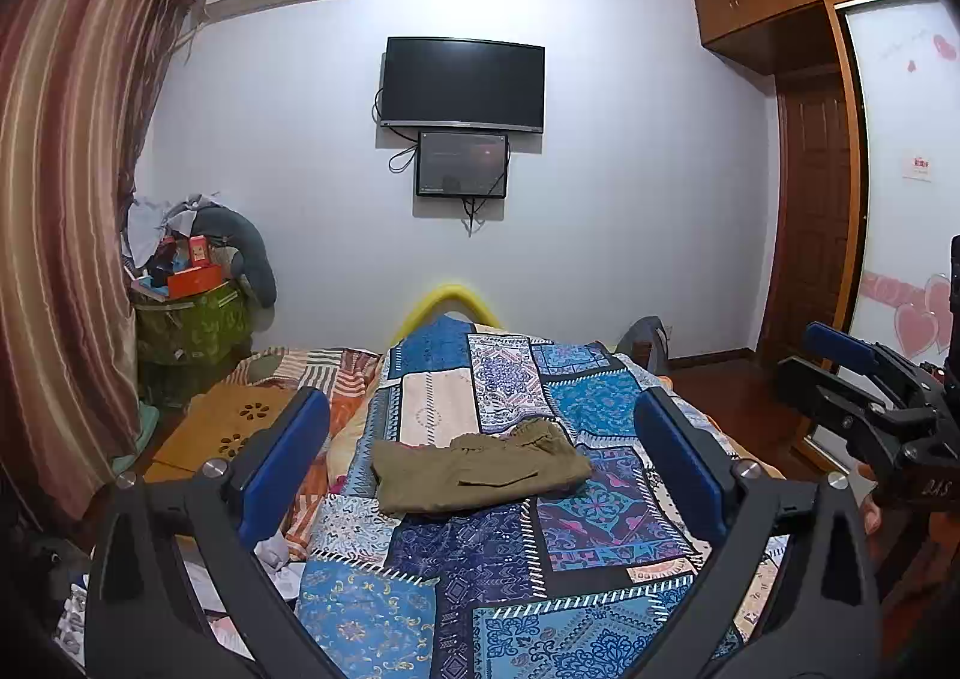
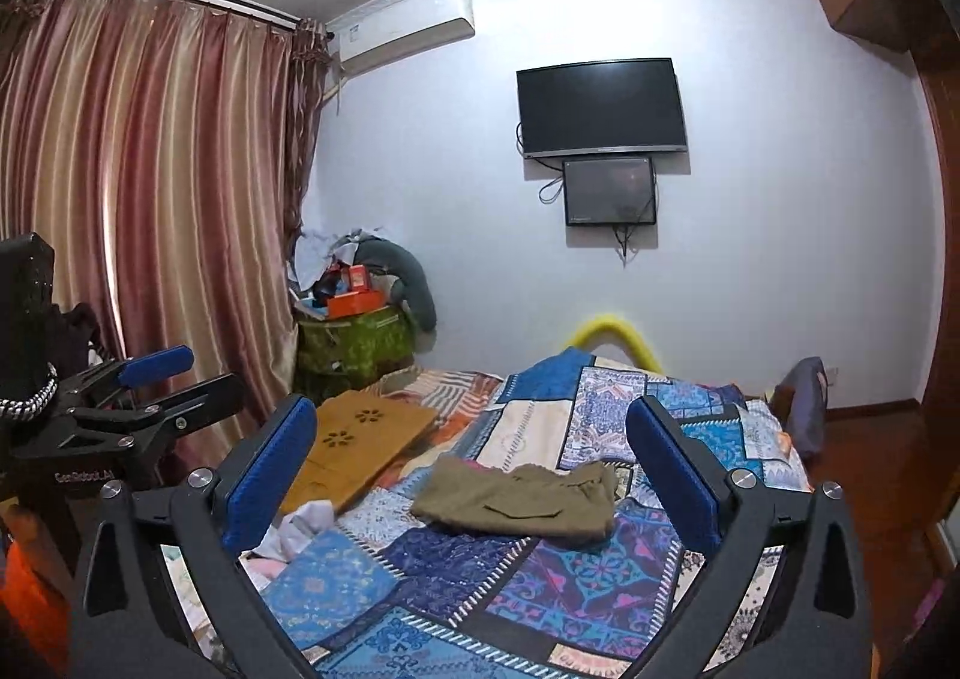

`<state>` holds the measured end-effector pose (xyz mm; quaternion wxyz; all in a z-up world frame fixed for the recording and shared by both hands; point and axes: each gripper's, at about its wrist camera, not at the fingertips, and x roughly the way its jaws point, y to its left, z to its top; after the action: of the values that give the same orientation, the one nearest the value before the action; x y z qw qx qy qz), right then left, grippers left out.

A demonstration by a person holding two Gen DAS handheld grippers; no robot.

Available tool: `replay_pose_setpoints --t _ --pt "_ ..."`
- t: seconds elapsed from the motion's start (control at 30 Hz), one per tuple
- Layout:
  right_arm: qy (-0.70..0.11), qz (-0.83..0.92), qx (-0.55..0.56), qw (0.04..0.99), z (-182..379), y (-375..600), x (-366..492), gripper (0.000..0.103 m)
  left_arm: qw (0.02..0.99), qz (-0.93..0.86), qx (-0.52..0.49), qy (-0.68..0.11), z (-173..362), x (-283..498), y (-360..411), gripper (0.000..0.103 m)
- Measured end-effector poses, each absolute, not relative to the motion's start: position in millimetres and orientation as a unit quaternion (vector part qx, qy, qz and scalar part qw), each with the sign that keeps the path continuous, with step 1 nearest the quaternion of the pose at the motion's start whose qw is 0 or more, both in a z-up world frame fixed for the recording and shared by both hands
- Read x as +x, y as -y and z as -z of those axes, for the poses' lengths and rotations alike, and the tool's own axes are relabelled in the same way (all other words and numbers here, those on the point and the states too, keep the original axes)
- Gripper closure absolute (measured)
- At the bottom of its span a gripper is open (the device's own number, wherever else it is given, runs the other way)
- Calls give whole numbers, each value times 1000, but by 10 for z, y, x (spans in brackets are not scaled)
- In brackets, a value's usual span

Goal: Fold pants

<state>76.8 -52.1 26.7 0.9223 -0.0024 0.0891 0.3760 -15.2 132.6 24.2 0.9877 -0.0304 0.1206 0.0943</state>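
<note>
The olive-green pants point(image 1: 480, 469) lie folded into a compact rectangle on the patchwork bedspread point(image 1: 480, 571); they also show in the right wrist view point(image 2: 522, 499). My left gripper point(image 1: 480, 439) is open and empty, raised above the bed with the pants seen between its blue pads. My right gripper point(image 2: 474, 445) is open and empty too, raised and back from the pants. The right gripper shows at the right edge of the left wrist view point(image 1: 864, 379); the left gripper shows at the left of the right wrist view point(image 2: 156, 385).
A tan board with flower cut-outs point(image 2: 360, 445) lies on the bed's left side beside a striped cloth point(image 1: 336, 373). A green bin piled with boxes point(image 2: 354, 343) stands by the curtain point(image 2: 150, 211). A TV point(image 1: 465, 84) hangs on the far wall. A wardrobe point(image 1: 840, 138) stands right.
</note>
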Motion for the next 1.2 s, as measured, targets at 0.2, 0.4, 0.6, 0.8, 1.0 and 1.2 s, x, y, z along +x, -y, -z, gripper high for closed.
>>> replay_pose_setpoints --t 0.2,0.4,0.6,0.8,1.0,1.2 --pt "-90 -375 -5 923 -274 525 752 0 988 -93 -28 -122 -210 -133 -1299 0" --pt "-90 -375 -5 923 -263 534 749 0 988 -93 -27 -123 -205 -122 -1287 0" --pt "-94 -372 -6 923 -257 527 753 0 988 -90 -26 -123 -200 -84 -1302 0" --pt "-95 -369 -7 924 -266 537 734 0 988 -88 -29 -125 -189 -81 -1323 0" --pt "-98 -369 -6 924 -260 550 735 0 988 -87 -29 -125 -187 -93 -1325 0" --pt "-101 -368 -2 924 -255 564 747 0 988 -81 -30 -127 -179 -82 -1329 0"
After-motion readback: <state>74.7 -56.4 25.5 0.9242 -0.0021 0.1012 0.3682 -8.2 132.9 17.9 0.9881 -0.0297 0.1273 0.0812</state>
